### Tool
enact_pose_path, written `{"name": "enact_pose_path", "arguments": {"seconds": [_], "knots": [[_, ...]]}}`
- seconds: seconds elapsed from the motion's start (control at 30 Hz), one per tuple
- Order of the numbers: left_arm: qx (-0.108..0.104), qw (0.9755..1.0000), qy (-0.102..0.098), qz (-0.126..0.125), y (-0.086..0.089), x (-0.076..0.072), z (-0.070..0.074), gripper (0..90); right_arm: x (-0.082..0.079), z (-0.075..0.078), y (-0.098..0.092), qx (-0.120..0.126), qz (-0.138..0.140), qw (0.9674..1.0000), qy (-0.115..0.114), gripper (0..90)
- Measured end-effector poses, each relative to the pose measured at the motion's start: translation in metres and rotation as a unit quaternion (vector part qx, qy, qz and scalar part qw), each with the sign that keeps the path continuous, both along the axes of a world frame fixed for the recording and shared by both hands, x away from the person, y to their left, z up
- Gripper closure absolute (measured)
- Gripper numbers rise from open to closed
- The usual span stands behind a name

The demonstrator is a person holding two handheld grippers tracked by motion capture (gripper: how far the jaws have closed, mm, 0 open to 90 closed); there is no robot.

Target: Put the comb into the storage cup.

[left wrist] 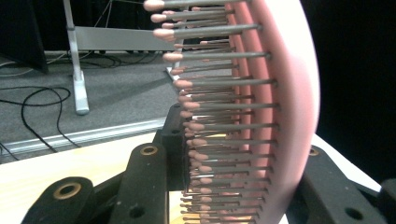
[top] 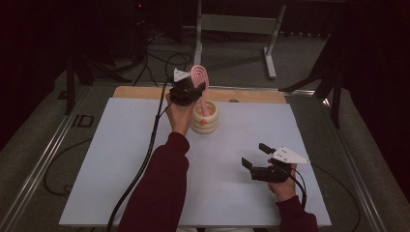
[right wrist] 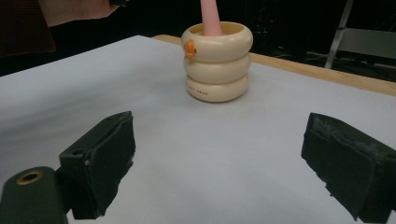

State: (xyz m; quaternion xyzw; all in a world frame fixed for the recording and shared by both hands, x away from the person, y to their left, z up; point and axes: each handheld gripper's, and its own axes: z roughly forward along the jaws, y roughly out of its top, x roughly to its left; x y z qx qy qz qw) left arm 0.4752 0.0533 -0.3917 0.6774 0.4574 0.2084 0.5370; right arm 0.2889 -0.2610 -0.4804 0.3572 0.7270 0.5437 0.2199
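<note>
My left gripper [top: 189, 89] clamps the brush [top: 199, 77] head; light, stiff, handle in cup [top: 205, 118]. Right gripper [top: 256, 157] apart, empty.

Small dark lettering is showing on the lowest ring of the cream holder [right wrist: 217, 63] in the right gripper view, two short words side by side, too blurred to be read. A small orange mark is sitting on the top ring of the same holder; it is not lettering. Nothing else in the three views is carrying any legible text, number, brand or sign.
</note>
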Motion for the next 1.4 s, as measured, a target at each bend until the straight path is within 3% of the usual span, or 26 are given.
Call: {"name": "enact_pose_path", "arguments": {"seconds": [1.4], "knots": [[-0.002,0.9998,0.021,-0.005,-0.011,0.001,-0.022,64.2,0.0,0.0,0.0,-0.001,-0.001,1.0,0.0,9.6]]}}
